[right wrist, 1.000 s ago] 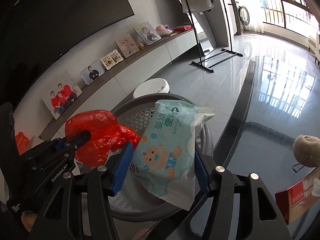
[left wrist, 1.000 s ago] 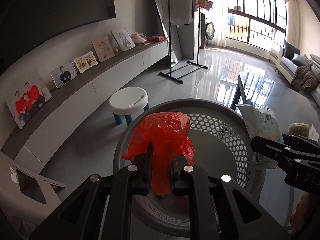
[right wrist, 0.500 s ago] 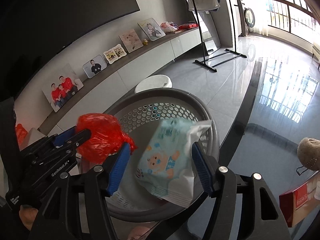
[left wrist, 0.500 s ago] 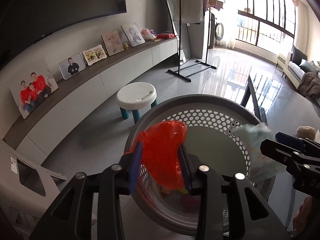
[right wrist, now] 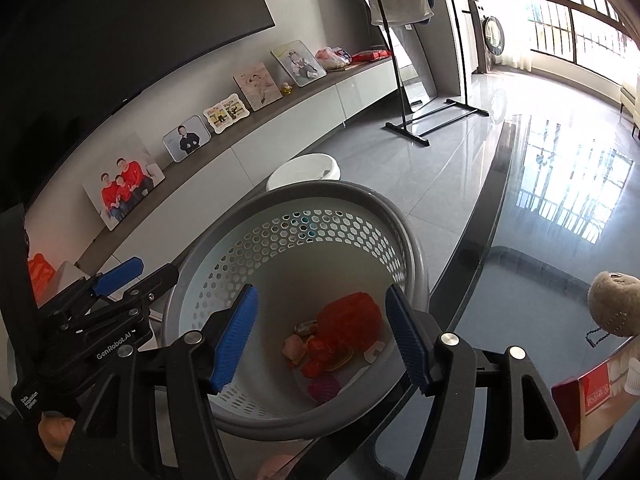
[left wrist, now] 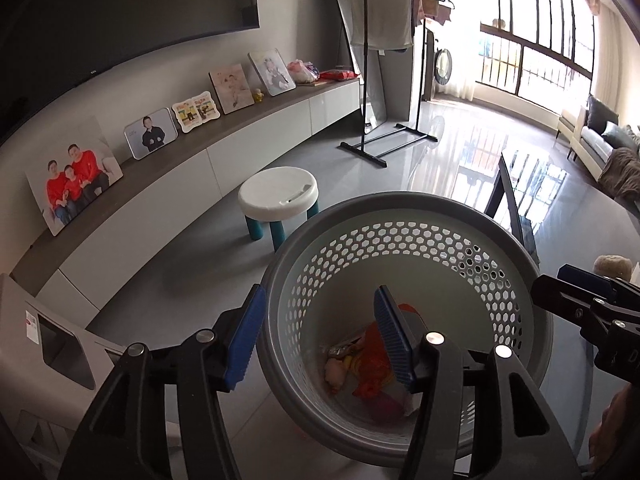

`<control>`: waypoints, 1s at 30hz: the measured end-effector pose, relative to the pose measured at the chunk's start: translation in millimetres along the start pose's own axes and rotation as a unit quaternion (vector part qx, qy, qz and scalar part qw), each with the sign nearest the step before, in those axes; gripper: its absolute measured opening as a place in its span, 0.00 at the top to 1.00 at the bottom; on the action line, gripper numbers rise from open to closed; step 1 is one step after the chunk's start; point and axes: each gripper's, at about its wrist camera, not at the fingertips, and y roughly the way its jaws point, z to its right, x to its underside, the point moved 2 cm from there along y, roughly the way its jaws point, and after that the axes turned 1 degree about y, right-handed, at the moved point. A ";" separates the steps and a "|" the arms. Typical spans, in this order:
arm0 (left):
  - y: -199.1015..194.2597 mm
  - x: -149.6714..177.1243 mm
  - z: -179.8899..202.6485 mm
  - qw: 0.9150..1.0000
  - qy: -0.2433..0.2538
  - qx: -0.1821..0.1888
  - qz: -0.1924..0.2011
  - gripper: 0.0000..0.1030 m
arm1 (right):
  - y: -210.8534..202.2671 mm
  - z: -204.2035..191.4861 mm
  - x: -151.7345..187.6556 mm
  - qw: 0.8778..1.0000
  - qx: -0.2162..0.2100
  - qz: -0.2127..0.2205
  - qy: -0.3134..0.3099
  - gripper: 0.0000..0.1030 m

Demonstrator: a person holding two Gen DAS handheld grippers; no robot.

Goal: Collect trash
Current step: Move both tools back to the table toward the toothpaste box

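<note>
A grey round trash basket (left wrist: 400,208) with a perforated wall stands on the floor beside the glass table; it also shows in the right wrist view (right wrist: 320,194). A red plastic bag (right wrist: 352,320) and other scraps lie on its bottom; the bag shows in the left wrist view (left wrist: 372,364) too. My left gripper (left wrist: 320,340) is open and empty above the basket's near left rim. My right gripper (right wrist: 324,340) is open and empty above the basket's mouth. The wipes pack is not clearly visible inside.
A white stool (left wrist: 279,196) stands on the floor beyond the basket. A glass table (right wrist: 540,260) lies to the right, with a plush ball (right wrist: 614,304) and a red box (right wrist: 592,400) on it. A clothes rack (left wrist: 384,148) stands farther back.
Both grippers opened. The red bag dropped from the left gripper and the wipes pack from the right gripper into the basket.
</note>
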 end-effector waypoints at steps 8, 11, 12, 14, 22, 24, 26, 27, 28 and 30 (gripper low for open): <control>-10.5 -3.6 6.9 1.000 0.004 0.010 0.007 0.46 | -18.0 6.4 -1.5 1.000 0.009 0.017 0.015 0.38; -17.2 -6.0 13.8 1.000 0.008 0.021 0.012 0.45 | -27.2 13.4 -2.2 0.999 0.017 0.026 0.025 0.38; -19.5 -7.0 16.2 1.000 0.009 0.025 0.014 0.42 | -30.7 16.2 -2.2 0.999 0.022 0.030 0.029 0.38; -25.5 -9.4 22.7 0.999 0.013 0.034 0.020 0.40 | -36.3 24.2 -0.9 0.998 0.030 0.033 0.039 0.38; -55.1 -16.3 51.4 0.996 0.029 0.069 0.043 0.31 | -43.1 64.5 11.0 0.994 0.070 0.016 0.078 0.37; -61.8 -18.0 58.0 0.995 0.035 0.075 0.049 0.30 | -41.5 72.4 15.4 0.993 0.077 0.006 0.085 0.35; -67.4 -19.1 65.9 0.994 0.044 0.081 0.053 0.29 | -38.0 78.8 19.9 0.992 0.077 -0.005 0.095 0.35; -69.3 -19.6 69.7 0.994 0.048 0.083 0.055 0.29 | -35.6 82.6 22.1 0.992 0.076 -0.012 0.101 0.35; -70.6 -20.0 72.3 0.994 0.051 0.084 0.056 0.28 | -34.3 84.6 23.4 0.991 0.075 -0.016 0.106 0.35; -72.8 -19.7 79.0 0.993 0.058 0.088 0.057 0.28 | -33.9 91.3 26.6 0.990 0.072 -0.023 0.117 0.35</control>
